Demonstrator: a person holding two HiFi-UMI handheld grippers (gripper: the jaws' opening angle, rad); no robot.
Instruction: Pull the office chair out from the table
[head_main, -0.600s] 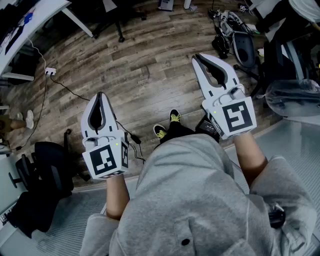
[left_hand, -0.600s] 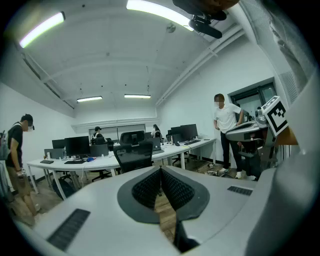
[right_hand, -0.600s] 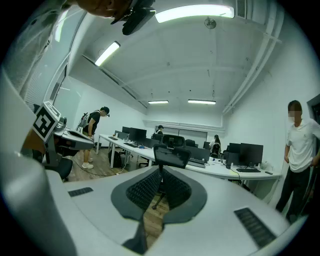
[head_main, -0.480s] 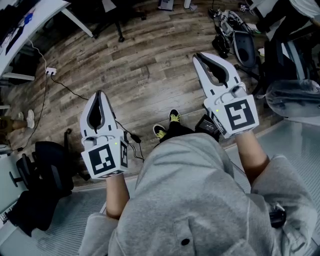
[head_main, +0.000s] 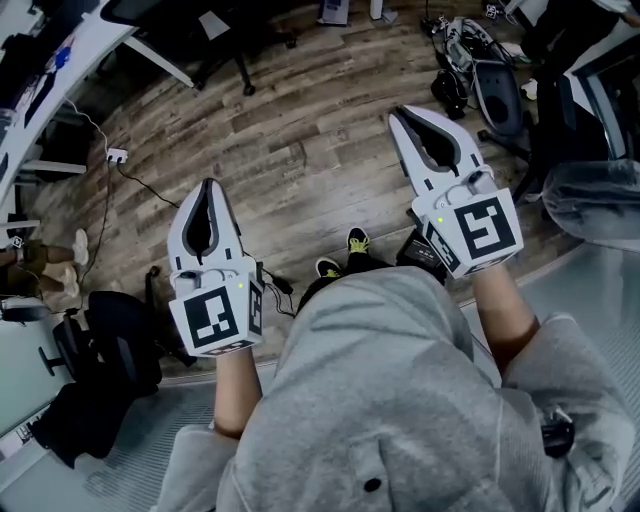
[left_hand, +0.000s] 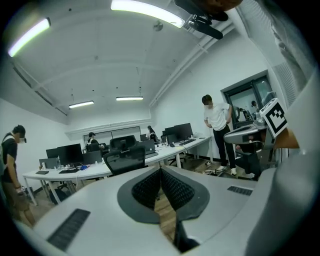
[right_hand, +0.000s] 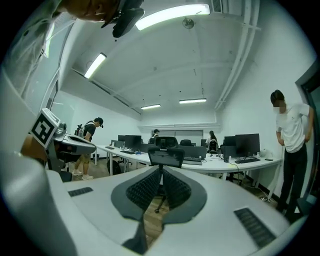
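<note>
Bright ceiling strips (left_hand: 147, 12) light fisheye-warped gripper views; head view seems dimmer.

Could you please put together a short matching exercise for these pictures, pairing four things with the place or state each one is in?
Things:
1. left tool
2. office chair
3. power strip
4. shoes

Places or states:
A. white, lying on the wooden floor
B. black, at the white table
C. jaws shut, nothing between them
D. worn, with yellow laces

Pairs: 1-C, 2-B, 3-A, 4-D
</note>
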